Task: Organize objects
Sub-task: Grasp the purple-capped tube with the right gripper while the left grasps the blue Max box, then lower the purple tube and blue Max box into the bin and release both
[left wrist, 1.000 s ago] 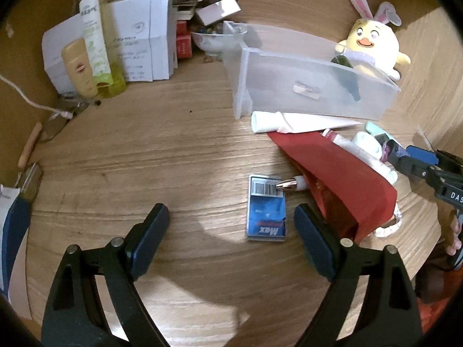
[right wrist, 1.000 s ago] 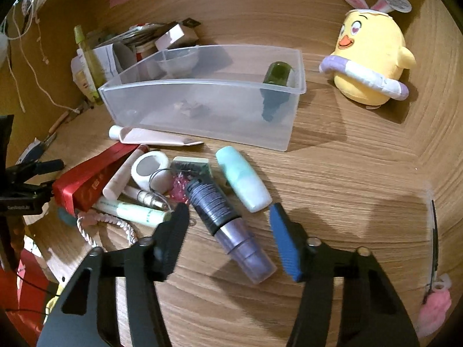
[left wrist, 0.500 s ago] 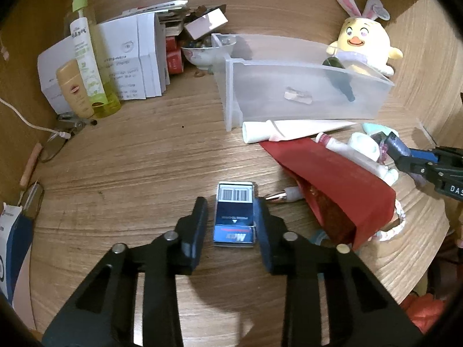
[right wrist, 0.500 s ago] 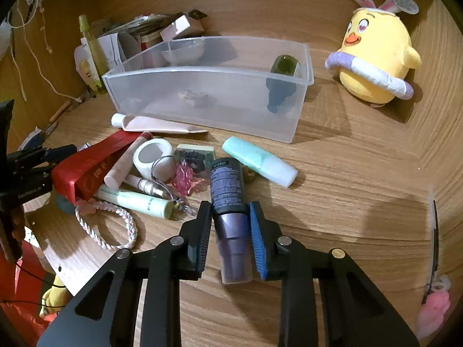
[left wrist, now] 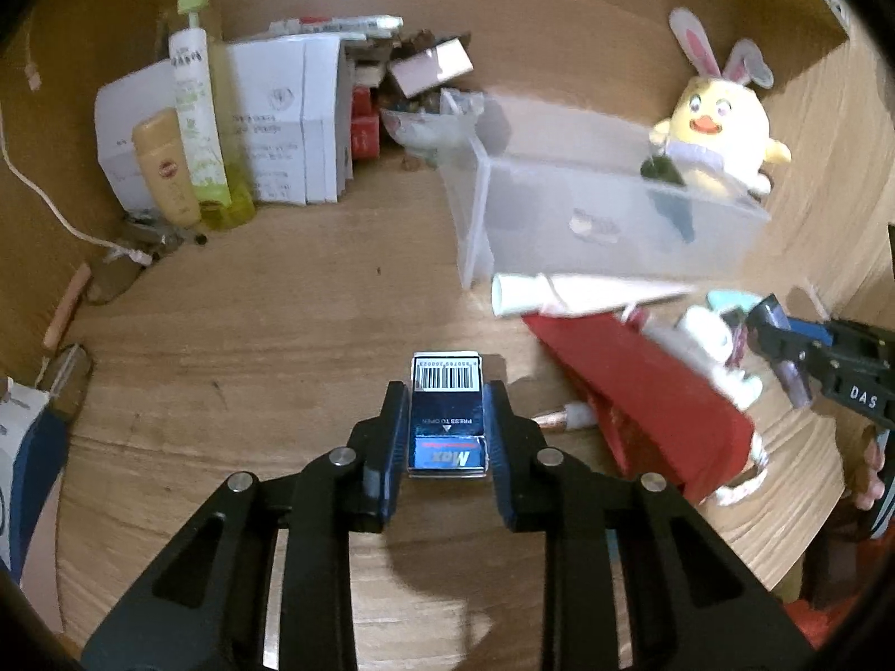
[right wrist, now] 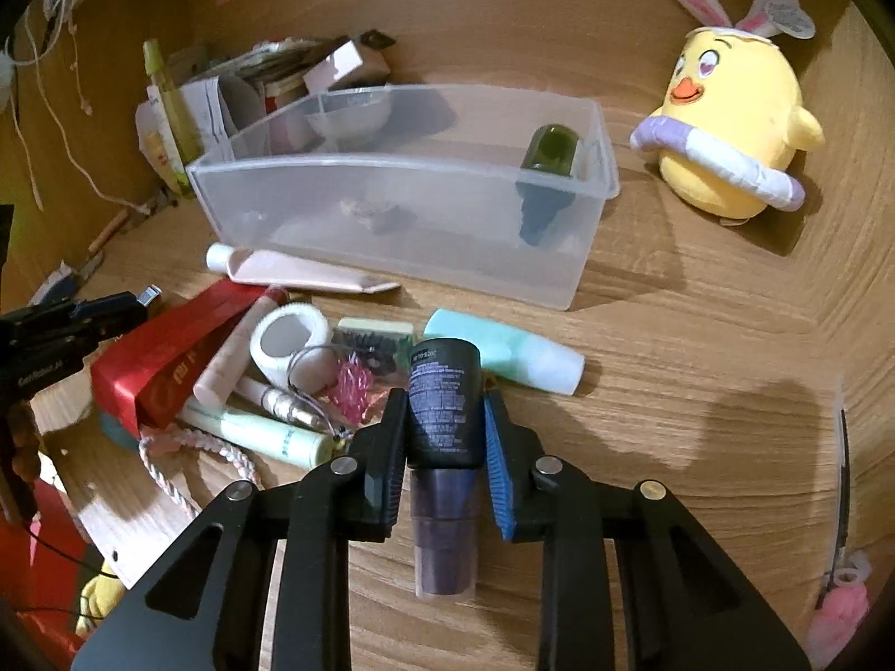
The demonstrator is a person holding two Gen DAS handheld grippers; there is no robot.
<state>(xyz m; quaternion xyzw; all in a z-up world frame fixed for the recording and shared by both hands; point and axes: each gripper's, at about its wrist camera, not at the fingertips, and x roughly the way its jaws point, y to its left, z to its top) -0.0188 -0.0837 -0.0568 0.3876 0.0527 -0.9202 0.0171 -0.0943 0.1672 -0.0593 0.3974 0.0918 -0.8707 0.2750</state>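
Staple box (left wrist: 447, 419) (blue, barcoded) in left tongs (left wrist: 446, 430); dark tube (right wrist: 444, 408) in right tongs (right wrist: 444, 436).

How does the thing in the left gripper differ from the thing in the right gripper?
The left gripper holds a flat blue box with a barcode; the right gripper holds a round black tube with a purple cap. The box is short, the tube long. Both sit clamped between the fingers, above the wooden table.
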